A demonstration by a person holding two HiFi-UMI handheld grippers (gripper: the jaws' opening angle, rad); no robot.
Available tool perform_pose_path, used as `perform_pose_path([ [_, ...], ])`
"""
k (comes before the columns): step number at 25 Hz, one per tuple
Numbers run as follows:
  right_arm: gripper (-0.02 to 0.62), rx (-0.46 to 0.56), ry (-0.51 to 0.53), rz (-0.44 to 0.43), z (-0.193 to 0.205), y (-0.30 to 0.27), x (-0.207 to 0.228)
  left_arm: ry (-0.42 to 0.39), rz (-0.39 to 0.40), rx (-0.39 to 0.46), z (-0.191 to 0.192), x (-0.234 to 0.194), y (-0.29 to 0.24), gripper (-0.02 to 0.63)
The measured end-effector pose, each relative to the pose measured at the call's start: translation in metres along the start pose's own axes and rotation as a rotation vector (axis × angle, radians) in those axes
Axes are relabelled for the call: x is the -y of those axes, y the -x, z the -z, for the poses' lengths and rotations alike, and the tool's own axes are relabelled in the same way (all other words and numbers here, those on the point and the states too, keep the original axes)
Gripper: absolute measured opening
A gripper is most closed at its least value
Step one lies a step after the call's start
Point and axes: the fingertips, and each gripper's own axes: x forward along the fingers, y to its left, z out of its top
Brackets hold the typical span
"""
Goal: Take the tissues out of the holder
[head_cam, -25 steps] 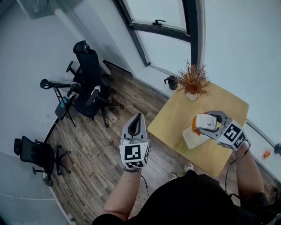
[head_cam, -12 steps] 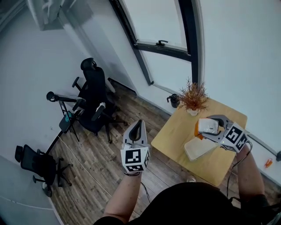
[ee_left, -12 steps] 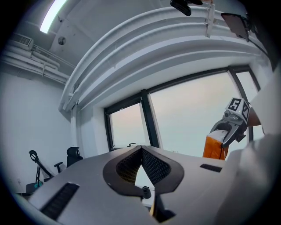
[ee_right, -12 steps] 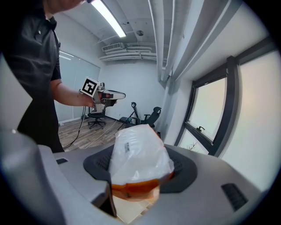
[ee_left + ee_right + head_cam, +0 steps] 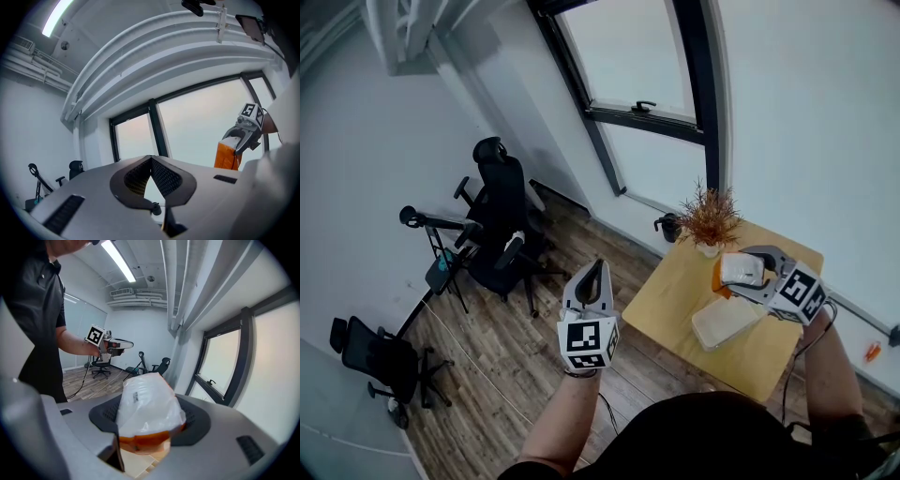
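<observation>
Tissue pack held clear of its holder over a wooden tabletop

The right tool [image 5: 746, 272] grips a soft, crinkled clear-plastic tissue pack with an orange base [image 5: 146, 401], apart from the pale, boxy rectangular holder [image 5: 724, 323] lying on the smooth light-wood tabletop [image 5: 670, 281]. The left tool [image 5: 596, 266], its dark ribbed pads pressed together on nothing, hangs over grey-brown plank flooring [image 5: 516, 347].
</observation>
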Motion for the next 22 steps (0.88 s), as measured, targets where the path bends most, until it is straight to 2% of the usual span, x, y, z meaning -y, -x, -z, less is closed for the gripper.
perform_pose_path([
  [7,0.275,0.013,0.012,0.005,-0.005,-0.002,-0.002,0.005,0.008,-0.012,0.007,0.002,0.003,0.005],
  [13,0.274,-0.008,0.024,0.006,0.007,-0.006,0.002,0.015,0.005,-0.013,0.013,0.001,-0.001,0.005],
  [22,0.275,0.007,-0.01,0.015,0.003,-0.005,0.001,0.024,0.014,-0.011,0.013,0.002,0.003,0.005],
])
